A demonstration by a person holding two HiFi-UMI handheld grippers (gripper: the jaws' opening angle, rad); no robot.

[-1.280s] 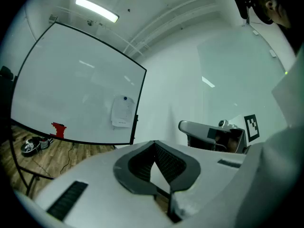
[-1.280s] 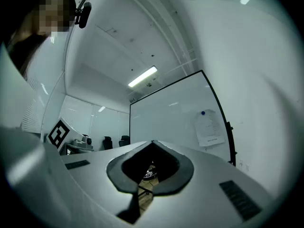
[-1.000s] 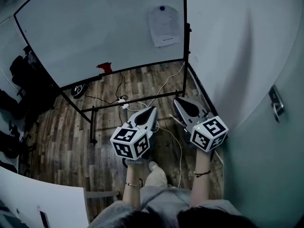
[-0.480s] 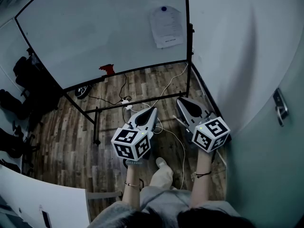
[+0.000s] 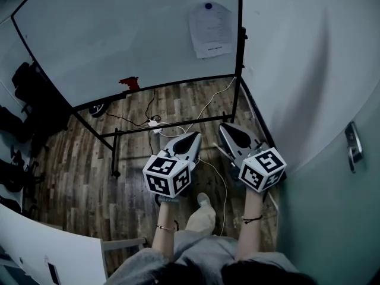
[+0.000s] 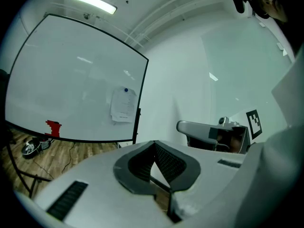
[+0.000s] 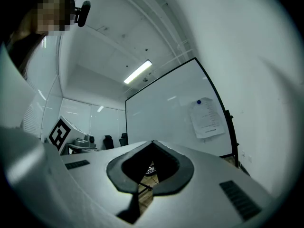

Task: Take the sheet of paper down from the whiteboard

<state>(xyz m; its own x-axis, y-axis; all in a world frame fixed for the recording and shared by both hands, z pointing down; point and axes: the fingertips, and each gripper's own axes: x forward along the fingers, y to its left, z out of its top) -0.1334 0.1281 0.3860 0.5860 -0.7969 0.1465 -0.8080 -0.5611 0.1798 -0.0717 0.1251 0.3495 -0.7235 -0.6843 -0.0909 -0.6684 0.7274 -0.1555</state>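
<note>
Wooden floor [image 5: 77, 159]; whiteboard [image 5: 119, 34] bears paper [image 5: 211, 29] under, seemingly, blue magnet [image 5: 208, 6].

You face a whiteboard [image 5: 119, 40] that stands on its black frame [image 5: 238, 70] on a wood-plank floor [image 5: 77, 177]. A sheet of paper [image 5: 210, 29] hangs near the board's right edge under a blue magnet [image 5: 208, 6], and a small red object [image 5: 129, 83] sits at its lower edge. A white cable [image 5: 208, 104] trails across the floor beneath the frame.
</note>
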